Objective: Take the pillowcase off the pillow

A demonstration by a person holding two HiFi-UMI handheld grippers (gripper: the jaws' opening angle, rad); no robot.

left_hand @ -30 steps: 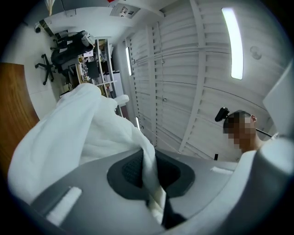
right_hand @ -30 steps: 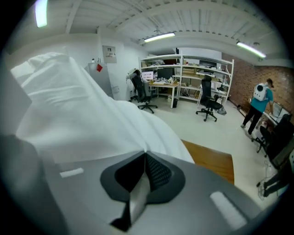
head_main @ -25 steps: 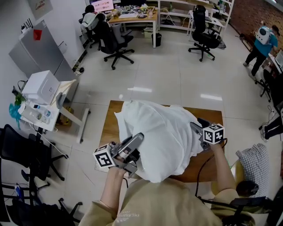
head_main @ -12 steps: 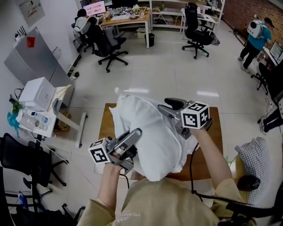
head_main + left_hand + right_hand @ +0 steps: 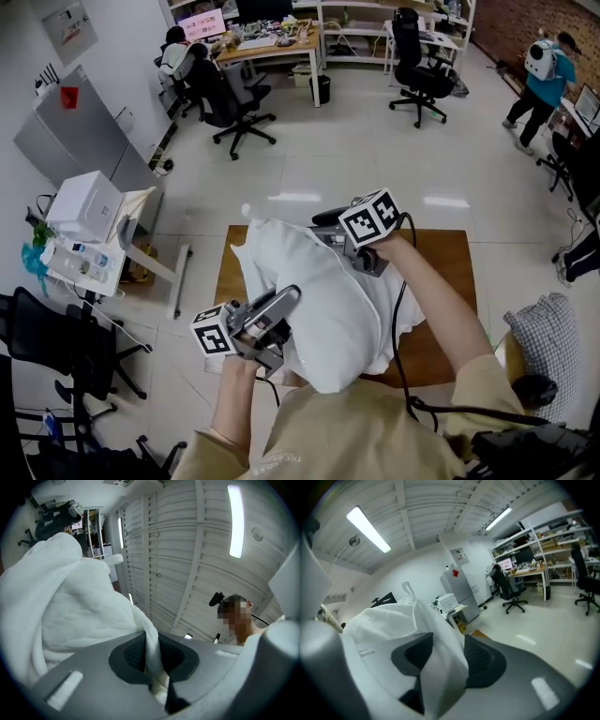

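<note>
Stripping was under way above the worktop (image 5: pixel 445 281): left tongs (image 5: pixel 292 296) clamped shut on the pillow (image 5: pixel 323 328) edge, right tongs (image 5: pixel 323 228) pinched the pillowcase (image 5: pixel 281 258) at its far end; next, probably, the two needed drawing apart.

1. The pillow (image 5: pixel 323 309) is white and plump, still inside its cover. It stands tilted above the wooden table (image 5: pixel 445 272), far end raised.
2. The pillowcase (image 5: pixel 281 262) is thin, white and creased, bunched in loose folds around the pillow, with a small pointed corner sticking up at the far end.
</note>
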